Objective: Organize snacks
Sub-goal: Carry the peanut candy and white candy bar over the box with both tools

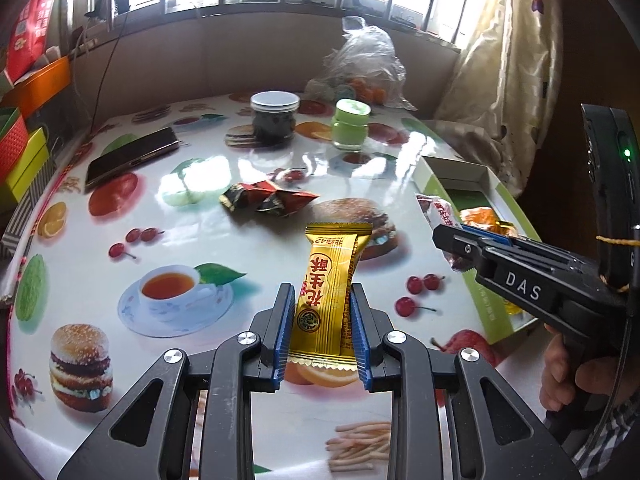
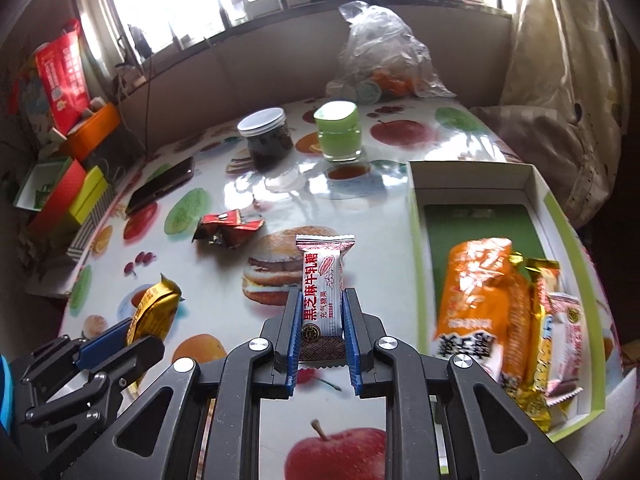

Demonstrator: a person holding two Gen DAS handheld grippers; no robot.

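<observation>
- The bench [image 2: 224,280] is covered with a glossy plastic cloth printed with burgers, apples, cherries and a teacup; it glares under the window light.
- The left claw [image 1: 323,322] is clamped on a gold foil snack packet [image 1: 330,288] with red characters. The packet is flat and oblong with crimped, serrated ends, and stands upright between the ribbed blue pads [image 1: 281,344], clear of the bench.
- The right claw [image 2: 322,336] is clamped on a white candy packet [image 2: 323,288] with red and black print. This packet is also oblong with zigzag ends, and is gripped by its lower half.
- An open cardboard box [image 2: 416,216] with green sides and white inner walls lies at the bench's right edge. Inside it are a crinkly orange bag [image 2: 476,300], a gold wrapper and a pink-white wrapper, all at the near end.
- Two crumpled red-and-black wrappers [image 2: 228,230] lie loose mid-bench, left of the box.
- Towards the far side stand a round dark jar [image 2: 266,138] with a white lid, a squat green glass jar [image 2: 338,132], and a knotted clear plastic bag [image 2: 380,56].
- A dark flat phone [image 1: 132,156] lies towards the left of the bench.
</observation>
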